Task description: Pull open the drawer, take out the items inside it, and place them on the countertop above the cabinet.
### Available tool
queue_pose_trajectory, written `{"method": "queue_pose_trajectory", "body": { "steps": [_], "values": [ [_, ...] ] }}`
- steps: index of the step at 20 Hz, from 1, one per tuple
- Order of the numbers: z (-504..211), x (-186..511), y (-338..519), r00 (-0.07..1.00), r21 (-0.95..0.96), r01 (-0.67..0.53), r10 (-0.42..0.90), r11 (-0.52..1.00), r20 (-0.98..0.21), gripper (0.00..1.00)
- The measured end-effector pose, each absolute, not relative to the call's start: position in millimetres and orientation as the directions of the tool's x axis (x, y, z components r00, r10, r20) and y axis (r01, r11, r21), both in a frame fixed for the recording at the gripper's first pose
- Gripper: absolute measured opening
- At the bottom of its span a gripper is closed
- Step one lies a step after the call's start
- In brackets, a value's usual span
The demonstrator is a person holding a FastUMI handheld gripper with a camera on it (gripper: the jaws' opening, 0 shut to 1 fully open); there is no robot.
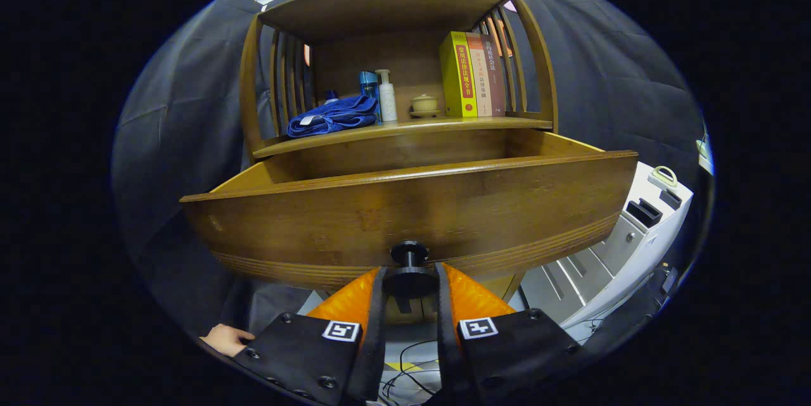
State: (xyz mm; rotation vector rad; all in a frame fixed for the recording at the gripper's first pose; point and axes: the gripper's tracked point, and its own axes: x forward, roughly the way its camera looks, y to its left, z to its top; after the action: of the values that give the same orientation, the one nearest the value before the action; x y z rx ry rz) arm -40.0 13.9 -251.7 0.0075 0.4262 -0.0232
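Gripper is clamped narrow on the drawer knob, both fingers pressing its disc. Drawer is pulled out from the wooden cabinet; inside hidden by its front panel. On the countertop above: blue cloth w/ two bottles behind, small lidded cup, books at far end. White unit beside the cabinet. A hand sits low next to the gripper.

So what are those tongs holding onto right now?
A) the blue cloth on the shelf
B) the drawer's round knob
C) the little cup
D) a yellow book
B: the tongs are closed on the dark knob at the front of the pulled-out drawer, one finger on each side.
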Motion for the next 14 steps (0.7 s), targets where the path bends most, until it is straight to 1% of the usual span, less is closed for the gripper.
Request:
{"method": "queue_pose_trajectory", "body": {
  "steps": [3,6,9,12,14],
  "values": [
    [-252.1,-45.8,13.1,0.914,-0.007,0.026,-0.027,1.0,-0.406,0.44],
    [-251.7,-47.4,14.5,0.909,0.018,0.025,-0.015,1.0,-0.416,0.52],
    [-232.1,-52.1,11.9,0.922,0.056,0.022,0.001,0.998,-0.387,0.56],
    [-207.4,-58.8,0.8,0.934,0.039,0.045,-0.028,0.998,-0.356,0.69],
    [-190.3,-58.8,1.8,0.94,0.025,0.03,-0.02,0.999,-0.341,0.79]
  ]
}}
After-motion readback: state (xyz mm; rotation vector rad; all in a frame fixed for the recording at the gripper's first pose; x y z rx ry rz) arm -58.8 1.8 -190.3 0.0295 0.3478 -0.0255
